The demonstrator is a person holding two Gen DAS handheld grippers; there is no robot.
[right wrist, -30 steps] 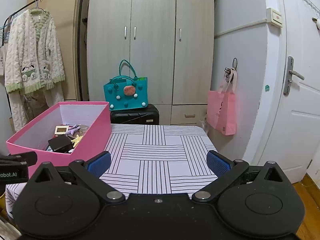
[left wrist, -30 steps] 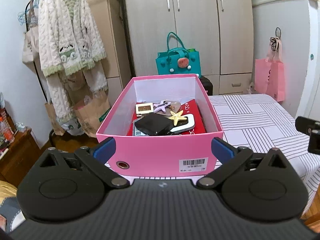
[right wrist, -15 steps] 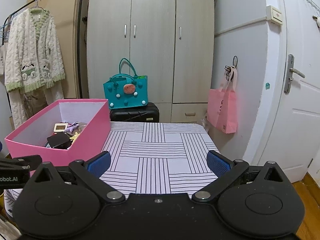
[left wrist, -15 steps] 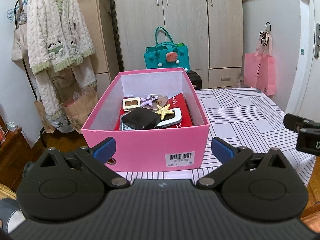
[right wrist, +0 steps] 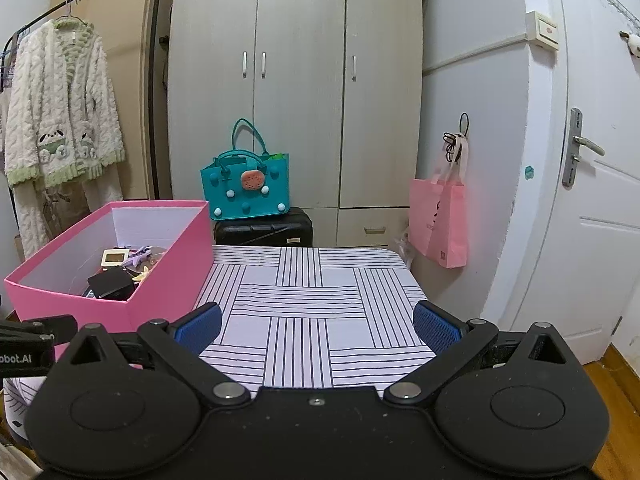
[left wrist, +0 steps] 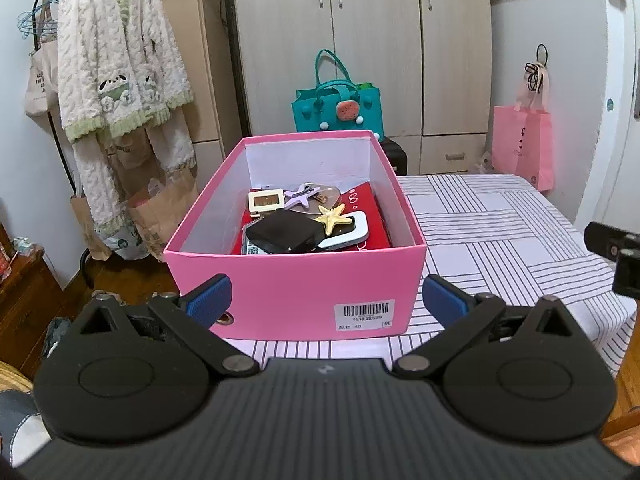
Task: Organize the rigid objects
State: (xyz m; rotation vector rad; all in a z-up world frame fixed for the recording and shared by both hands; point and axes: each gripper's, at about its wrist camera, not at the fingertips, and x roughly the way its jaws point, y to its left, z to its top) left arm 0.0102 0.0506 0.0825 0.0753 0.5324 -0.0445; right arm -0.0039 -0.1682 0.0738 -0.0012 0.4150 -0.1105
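Note:
A pink box (left wrist: 296, 280) stands on the striped table (left wrist: 500, 232); it also shows in the right wrist view (right wrist: 168, 280). Inside lie a black case (left wrist: 284, 232), a yellow starfish (left wrist: 334, 218), a purple starfish clip (left wrist: 300, 196), a small white framed device (left wrist: 265, 201), a white phone-like item (left wrist: 352, 232) and a red box (left wrist: 370, 208). My left gripper (left wrist: 325, 300) is open and empty, just short of the box's near wall. My right gripper (right wrist: 318, 326) is open and empty above the bare tablecloth (right wrist: 316, 300), to the right of the box.
A wardrobe (right wrist: 296, 80) stands behind the table, with a teal bag (right wrist: 246, 184) on a black suitcase (right wrist: 264, 232). A pink bag (right wrist: 444, 220) hangs on the wall by a white door (right wrist: 592, 200). A robe (left wrist: 120, 80) hangs on a rack at left.
The left gripper has backed away from the pink box and risen slightly, so the box looks smaller and farther. The right gripper has hardly moved. Both stay open.

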